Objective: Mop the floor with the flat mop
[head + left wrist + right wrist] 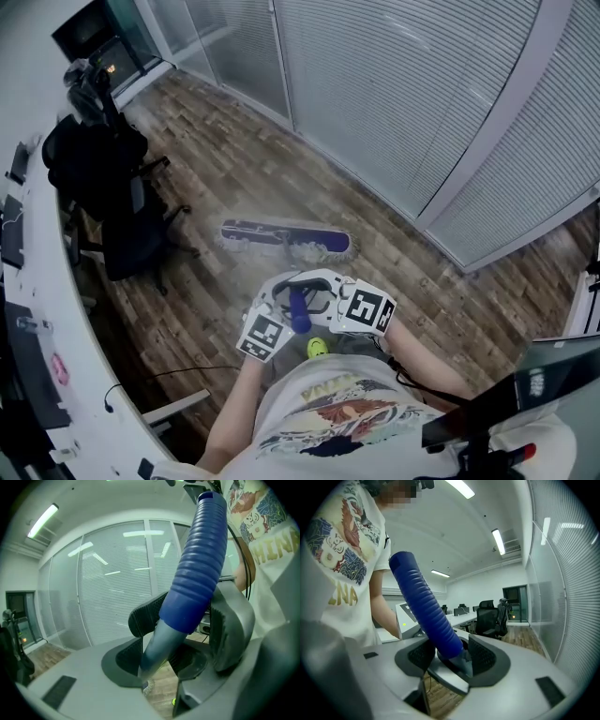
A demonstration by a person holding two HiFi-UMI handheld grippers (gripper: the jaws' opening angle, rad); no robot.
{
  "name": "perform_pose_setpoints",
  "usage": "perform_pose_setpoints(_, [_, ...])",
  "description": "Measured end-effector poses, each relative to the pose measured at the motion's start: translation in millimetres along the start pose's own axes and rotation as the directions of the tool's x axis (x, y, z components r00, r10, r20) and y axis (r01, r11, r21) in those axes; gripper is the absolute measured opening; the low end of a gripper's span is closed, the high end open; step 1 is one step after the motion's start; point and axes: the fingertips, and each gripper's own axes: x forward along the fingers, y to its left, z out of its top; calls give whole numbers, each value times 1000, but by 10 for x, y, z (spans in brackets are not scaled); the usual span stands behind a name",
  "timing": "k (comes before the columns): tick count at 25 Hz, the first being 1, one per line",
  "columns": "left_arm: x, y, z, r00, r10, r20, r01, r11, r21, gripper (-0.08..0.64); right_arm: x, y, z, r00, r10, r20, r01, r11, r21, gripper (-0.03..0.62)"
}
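I hold the flat mop by the top of its handle with both grippers. My left gripper (185,620) is clenched on it: the blue ribbed grip (199,564) and the grey pole (159,648) under it pass between the two black pads, and the pads lie against them on both sides. My right gripper (452,656) grasps the same blue grip from the other side, just beside the left one, and one jaw of the left gripper shows under it.

In the head view the handle end stands up between the two marker cubes, close in front of my body. The mop head (286,240) lies flat on the wooden floor (450,309) in front of me, purple on top with a pale fringe around it, near the glass wall with blinds (403,84).

My white shirt (272,541) has a colourful print and gold letters; I can read only "INA". The cubes carry black-and-white squares, no words. A black office chair (127,220) stands beside the white desk (42,309) to my left.
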Motion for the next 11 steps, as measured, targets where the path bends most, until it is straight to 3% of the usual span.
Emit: perform_pose_setpoints(11, [-91,201,-17,1000,0,13,0,1000,9,140,187,-110,31,1000,9,-19,-9,1000,-8,214])
